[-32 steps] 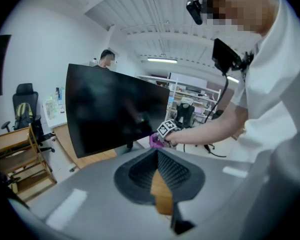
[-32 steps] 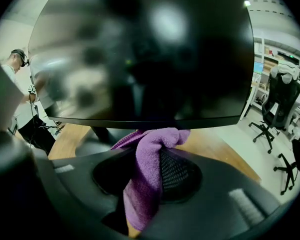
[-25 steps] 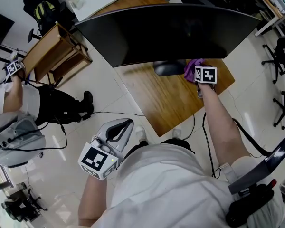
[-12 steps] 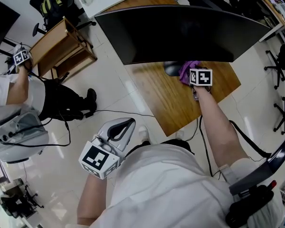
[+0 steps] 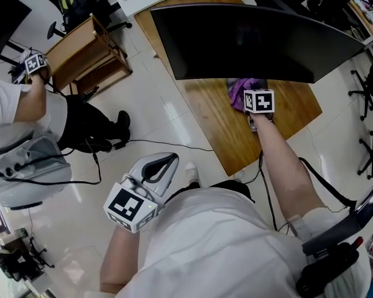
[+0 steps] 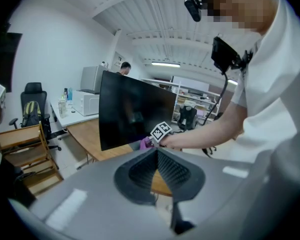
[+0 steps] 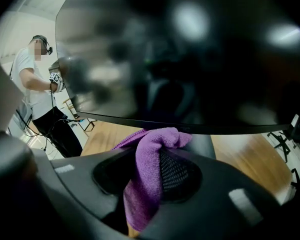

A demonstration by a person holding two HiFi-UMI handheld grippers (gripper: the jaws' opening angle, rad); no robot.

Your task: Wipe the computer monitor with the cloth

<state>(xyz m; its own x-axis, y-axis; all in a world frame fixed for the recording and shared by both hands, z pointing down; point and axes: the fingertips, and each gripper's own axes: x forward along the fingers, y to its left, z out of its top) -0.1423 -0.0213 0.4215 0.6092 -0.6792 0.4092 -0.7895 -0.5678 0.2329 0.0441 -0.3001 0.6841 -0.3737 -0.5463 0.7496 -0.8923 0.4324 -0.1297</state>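
The monitor [image 5: 248, 39] stands on the desk [image 5: 292, 113] ahead of me. My right gripper [image 7: 152, 176] reaches over the desk to the monitor's lower edge, with the cloth [image 7: 147, 156] between its jaws, just before the stand [image 7: 206, 145]. My left gripper [image 5: 150, 171] hangs off the desk by my left side, above the floor, jaws together. 1 other person [image 5: 25, 123] stands far left, near a wooden rack [image 5: 87, 58].

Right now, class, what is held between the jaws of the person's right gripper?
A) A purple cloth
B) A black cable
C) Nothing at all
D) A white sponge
A: the right gripper view shows the purple cloth pinched between the jaws of the right gripper, just below the lower edge of the monitor.
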